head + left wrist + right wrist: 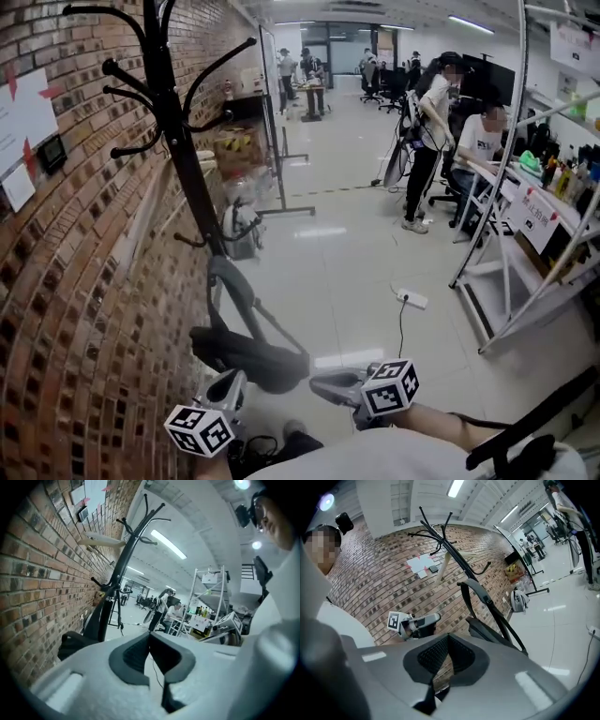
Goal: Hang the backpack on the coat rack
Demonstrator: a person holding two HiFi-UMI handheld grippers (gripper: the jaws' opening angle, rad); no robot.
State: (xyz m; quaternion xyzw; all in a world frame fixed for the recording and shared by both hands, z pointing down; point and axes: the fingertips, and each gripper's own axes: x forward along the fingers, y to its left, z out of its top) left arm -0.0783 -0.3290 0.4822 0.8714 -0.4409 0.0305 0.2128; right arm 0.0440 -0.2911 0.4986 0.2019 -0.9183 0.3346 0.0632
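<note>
Nearest, the left gripper (232, 379) and the right gripper (321, 382) are seen with jaws pressed together and nothing held. Just beyond them, the backpack (251, 354), dark grey and slumped, is hung by one strap (234, 286) from a low hook of the black coat rack (176, 122). The rack is set against the brick wall (75, 281) at left. Farther off, a white bag (242, 228) and a power strip (412, 299) are seen on the floor, with white shelving (525, 272) at right.
</note>
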